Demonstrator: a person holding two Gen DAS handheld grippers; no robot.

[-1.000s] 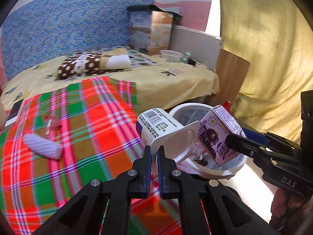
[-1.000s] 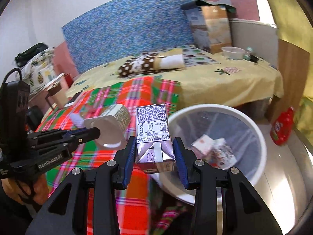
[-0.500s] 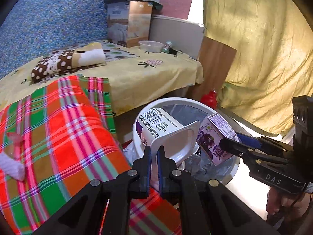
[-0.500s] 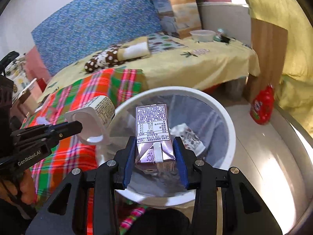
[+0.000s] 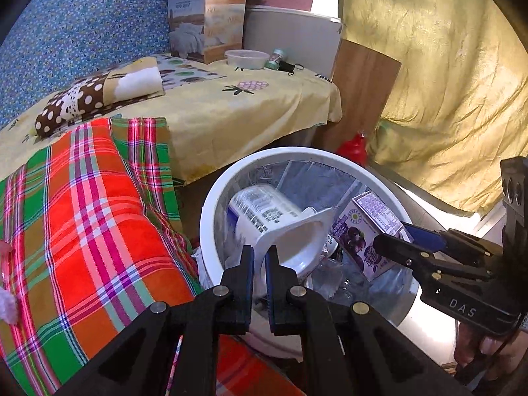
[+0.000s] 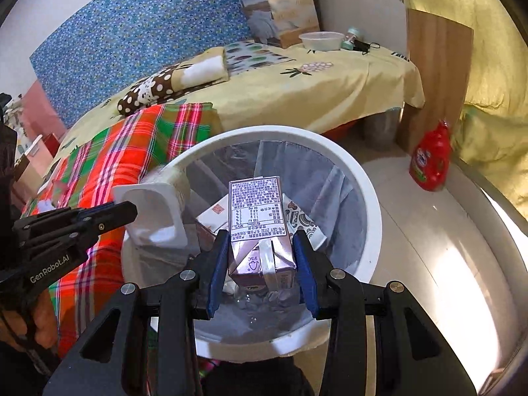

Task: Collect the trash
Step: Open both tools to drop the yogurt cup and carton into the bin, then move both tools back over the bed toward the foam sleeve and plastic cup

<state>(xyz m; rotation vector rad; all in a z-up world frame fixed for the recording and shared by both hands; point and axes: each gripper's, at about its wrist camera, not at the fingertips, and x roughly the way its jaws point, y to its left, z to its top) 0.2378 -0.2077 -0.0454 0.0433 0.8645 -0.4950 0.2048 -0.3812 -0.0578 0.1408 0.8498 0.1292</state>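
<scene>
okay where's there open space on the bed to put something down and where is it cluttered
Free: the yellow sheet between the polka-dot pillow and the bed's near corner, and most of the plaid blanket. Crowded: the far corner, with the box, plastic bowl and small bottle, and over the white bin, where both claws hold trash.

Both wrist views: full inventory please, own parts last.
Trash bin: 1, white with grey liner, on the floor beside the bed.
Yogurt cup: 1, white, over the bin.
Drink carton: 1, purple, over the bin.
Paper scraps: a few, inside the bin.
Plaid blanket: 1, red and green, on the bed.
Polka-dot pillow: 1, brown and white, on the yellow sheet.
Bowl: 1, clear, far end of the bed.
Red bottle: 1, on the floor by the wooden board.
Quilt box: 1, at the headboard.
Left gripper: black, clamps the cup's rim.
Right gripper: black with blue pads, clamps the carton.
</scene>
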